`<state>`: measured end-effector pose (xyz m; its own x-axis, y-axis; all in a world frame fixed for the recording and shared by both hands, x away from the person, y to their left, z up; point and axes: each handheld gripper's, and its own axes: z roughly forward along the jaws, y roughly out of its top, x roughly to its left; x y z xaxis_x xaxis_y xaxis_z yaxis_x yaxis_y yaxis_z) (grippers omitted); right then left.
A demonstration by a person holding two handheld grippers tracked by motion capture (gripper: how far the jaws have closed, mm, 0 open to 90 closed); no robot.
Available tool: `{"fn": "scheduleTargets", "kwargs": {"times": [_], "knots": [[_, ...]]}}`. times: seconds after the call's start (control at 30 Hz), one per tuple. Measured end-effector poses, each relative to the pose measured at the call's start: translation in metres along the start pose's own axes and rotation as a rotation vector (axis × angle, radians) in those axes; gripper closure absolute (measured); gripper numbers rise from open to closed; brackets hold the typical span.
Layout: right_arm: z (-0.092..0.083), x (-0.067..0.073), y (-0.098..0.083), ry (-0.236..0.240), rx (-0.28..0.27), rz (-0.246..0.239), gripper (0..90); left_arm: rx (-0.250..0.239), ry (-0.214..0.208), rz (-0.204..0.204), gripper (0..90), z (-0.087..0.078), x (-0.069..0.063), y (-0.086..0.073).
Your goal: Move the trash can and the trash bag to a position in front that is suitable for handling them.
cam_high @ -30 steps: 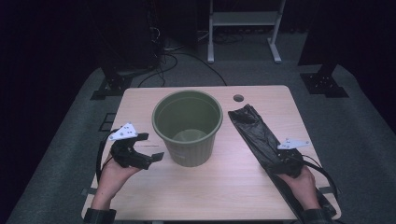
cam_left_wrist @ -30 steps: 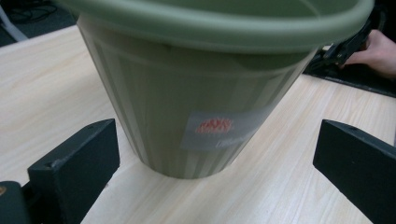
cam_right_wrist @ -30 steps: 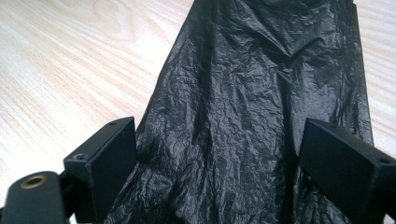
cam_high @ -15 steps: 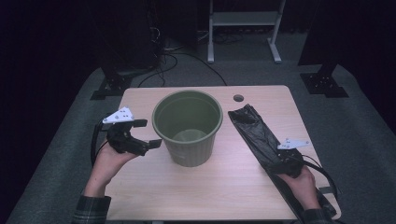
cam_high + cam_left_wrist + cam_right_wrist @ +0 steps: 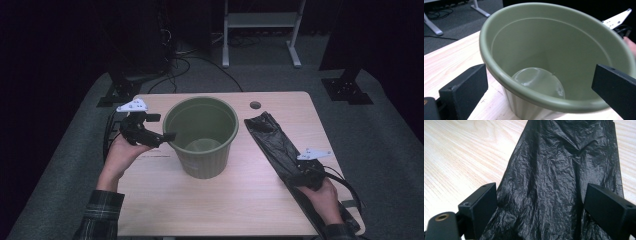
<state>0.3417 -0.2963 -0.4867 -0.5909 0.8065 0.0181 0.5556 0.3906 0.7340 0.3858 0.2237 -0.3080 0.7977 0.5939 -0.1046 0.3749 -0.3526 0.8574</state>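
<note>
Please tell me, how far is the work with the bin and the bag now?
Nothing looks finished: the bin is empty and the bag lies flat on the table. In hand: the left gripper, open, is at the bin's rim; the right gripper, open, straddles the bag. Gripping and lining probably remain.

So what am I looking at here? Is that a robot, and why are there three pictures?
No robot: a person holds a hand-held gripper in each hand. The big picture is taken from above the wooden table. The other two come from small cameras riding on each gripper, looking out between its two black jaws. On the table stand a green plastic bin, with nothing in it, and a flat black bin bag. The left hand-held gripper is open beside the bin's rim. The right hand-held gripper is open over the bag, jaws either side of it. Nothing is gripped.
</note>
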Motion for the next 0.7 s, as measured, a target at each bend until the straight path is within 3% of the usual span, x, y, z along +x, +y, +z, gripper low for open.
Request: {"fn": "scheduleTargets", "kwargs": {"times": [0.4, 0.7], "knots": [[0.0, 0.0, 0.0, 0.0, 0.0, 0.002, 10.2, 0.047, 0.018, 0.008, 0.0, 0.022, 0.004, -0.002], [0.0, 0.0, 0.0, 0.0, 0.0, 0.001, 10.3, 0.056, -0.009, 0.034, 0.0, 0.033, -0.008, 0.001]]}}
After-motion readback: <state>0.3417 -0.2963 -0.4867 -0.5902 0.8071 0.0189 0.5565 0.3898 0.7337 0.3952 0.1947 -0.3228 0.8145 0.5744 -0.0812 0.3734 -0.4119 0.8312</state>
